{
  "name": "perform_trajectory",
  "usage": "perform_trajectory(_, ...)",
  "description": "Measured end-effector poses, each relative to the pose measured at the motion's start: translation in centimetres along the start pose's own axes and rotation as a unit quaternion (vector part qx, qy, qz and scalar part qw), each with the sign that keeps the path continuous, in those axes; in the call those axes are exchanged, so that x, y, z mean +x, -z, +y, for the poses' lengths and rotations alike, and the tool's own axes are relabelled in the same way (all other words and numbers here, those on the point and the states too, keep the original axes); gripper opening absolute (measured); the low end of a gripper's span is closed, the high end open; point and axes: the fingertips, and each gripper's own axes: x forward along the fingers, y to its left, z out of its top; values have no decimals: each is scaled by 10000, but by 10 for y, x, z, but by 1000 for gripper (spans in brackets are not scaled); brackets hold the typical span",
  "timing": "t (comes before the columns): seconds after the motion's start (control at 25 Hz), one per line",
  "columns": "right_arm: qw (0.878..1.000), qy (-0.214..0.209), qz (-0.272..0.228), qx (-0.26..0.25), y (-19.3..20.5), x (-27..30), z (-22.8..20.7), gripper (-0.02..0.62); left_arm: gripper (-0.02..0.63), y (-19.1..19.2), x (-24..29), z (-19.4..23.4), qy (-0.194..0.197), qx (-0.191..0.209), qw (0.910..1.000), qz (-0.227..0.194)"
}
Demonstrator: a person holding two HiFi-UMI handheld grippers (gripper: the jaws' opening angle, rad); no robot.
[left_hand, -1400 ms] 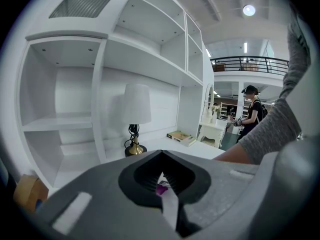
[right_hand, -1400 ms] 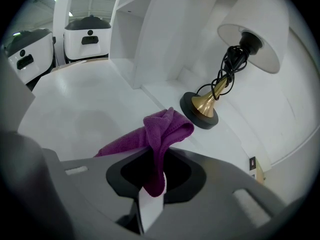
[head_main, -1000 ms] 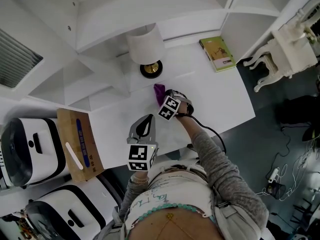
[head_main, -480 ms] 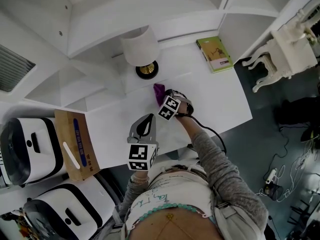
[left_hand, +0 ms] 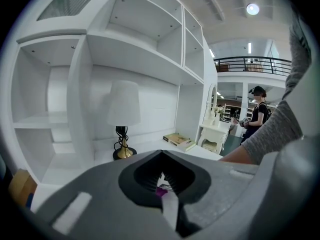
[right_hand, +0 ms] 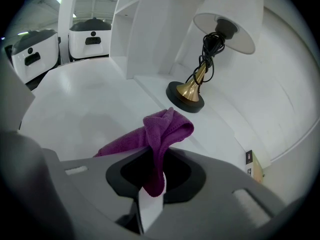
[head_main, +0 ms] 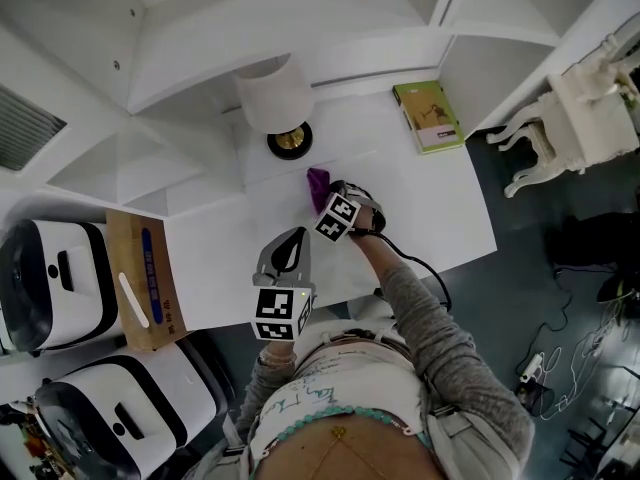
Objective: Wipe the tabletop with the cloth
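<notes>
A purple cloth (right_hand: 159, 134) is pinched in my right gripper (right_hand: 152, 186), which is shut on it; the cloth bunches up ahead of the jaws and trails onto the white tabletop (right_hand: 85, 109). In the head view the right gripper (head_main: 330, 203) sits mid-table with the cloth (head_main: 317, 182) sticking out toward the lamp. My left gripper (head_main: 286, 253) hovers at the table's near edge, shut with nothing held. In the left gripper view its jaws (left_hand: 162, 194) are closed, a speck of the purple cloth (left_hand: 160, 192) showing beyond them.
A table lamp with brass base (head_main: 289, 140) stands at the back of the desk, close ahead of the cloth. A green book (head_main: 430, 115) lies at the back right. A wooden tissue box (head_main: 143, 290) sits left, beside white pods (head_main: 45, 283). A white side table (head_main: 585, 108) stands right.
Neither gripper nor the cloth has visibly moved on the table. The head view has shifted slightly, so the surroundings sit a little more to the left.
</notes>
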Motion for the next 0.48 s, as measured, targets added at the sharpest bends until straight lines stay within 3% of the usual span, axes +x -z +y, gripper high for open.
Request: perform_trajectory(0.48,10000,-21,13,-11,28,-5,-22,75,0,-8,14,-31,-74,49,10000,14)
